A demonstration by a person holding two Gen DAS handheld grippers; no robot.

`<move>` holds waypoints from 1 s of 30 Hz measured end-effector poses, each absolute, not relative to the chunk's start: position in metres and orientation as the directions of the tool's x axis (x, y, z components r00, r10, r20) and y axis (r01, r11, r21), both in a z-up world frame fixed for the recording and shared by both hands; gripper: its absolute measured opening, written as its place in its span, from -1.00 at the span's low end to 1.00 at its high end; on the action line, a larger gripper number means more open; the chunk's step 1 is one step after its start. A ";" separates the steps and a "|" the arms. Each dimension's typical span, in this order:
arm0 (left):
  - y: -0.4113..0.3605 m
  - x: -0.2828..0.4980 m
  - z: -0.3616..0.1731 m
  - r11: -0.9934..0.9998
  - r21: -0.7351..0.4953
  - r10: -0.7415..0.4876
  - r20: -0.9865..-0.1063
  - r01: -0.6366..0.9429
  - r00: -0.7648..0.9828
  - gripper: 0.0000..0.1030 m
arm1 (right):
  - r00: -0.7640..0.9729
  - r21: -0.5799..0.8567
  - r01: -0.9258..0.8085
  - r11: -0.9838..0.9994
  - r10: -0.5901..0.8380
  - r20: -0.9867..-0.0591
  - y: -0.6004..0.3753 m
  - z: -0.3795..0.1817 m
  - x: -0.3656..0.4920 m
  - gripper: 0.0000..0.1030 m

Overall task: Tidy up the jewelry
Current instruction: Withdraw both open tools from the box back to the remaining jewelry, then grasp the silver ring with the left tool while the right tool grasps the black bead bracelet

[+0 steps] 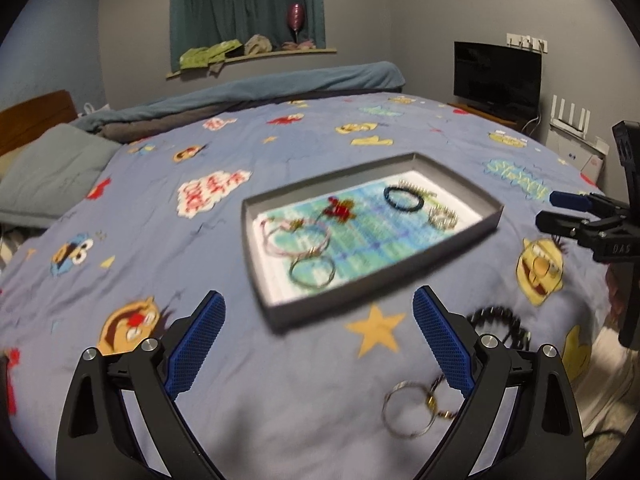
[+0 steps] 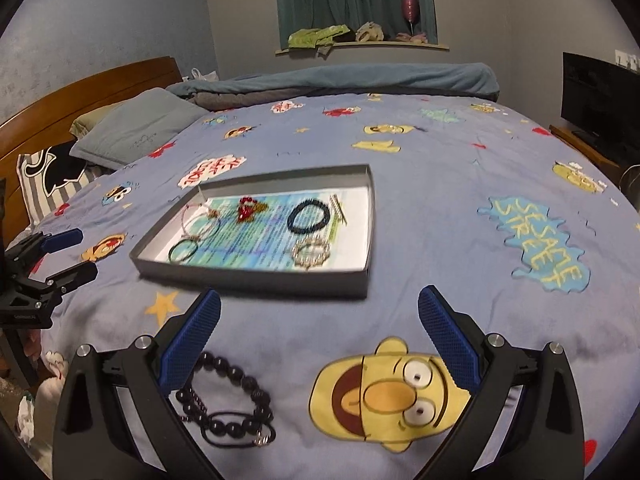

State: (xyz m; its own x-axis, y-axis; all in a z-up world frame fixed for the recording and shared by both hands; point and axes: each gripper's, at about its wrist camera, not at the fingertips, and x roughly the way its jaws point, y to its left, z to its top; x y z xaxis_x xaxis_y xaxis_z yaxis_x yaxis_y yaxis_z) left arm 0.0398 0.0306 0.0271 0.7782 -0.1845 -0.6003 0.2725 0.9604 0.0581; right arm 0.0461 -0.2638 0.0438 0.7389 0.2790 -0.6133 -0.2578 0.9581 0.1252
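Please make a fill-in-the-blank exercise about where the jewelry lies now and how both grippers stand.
1. The shallow grey cardboard tray lies on the cartoon-print blue ____.
2. The black beaded bracelet lies ____ the tray.
3. Both the left gripper and the right gripper are ____.
4. The thin silver ring bangle on the cover lies nearest the ____ gripper.

Missing words: bedspread; outside; open; left
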 end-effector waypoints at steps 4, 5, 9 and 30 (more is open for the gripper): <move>0.042 0.025 0.013 0.963 0.050 -0.179 -0.617 0.266 0.766 0.83 | 0.726 0.104 -0.270 0.957 0.273 -0.631 -0.258 0.030 0.032 0.90; 0.044 0.022 0.010 0.963 0.046 -0.181 -0.623 0.266 0.761 0.83 | 0.720 0.105 -0.278 0.955 0.279 -0.635 -0.258 0.027 0.028 0.90; 0.044 0.010 -0.008 0.962 0.017 -0.197 -0.650 0.273 0.734 0.83 | 0.704 0.084 -0.304 0.949 0.283 -0.651 -0.254 0.015 0.014 0.90; -0.017 -0.006 -0.066 0.910 -0.029 -0.300 -0.734 0.414 0.609 0.36 | 0.635 0.111 -0.334 0.936 0.310 -0.708 -0.250 -0.018 0.008 0.90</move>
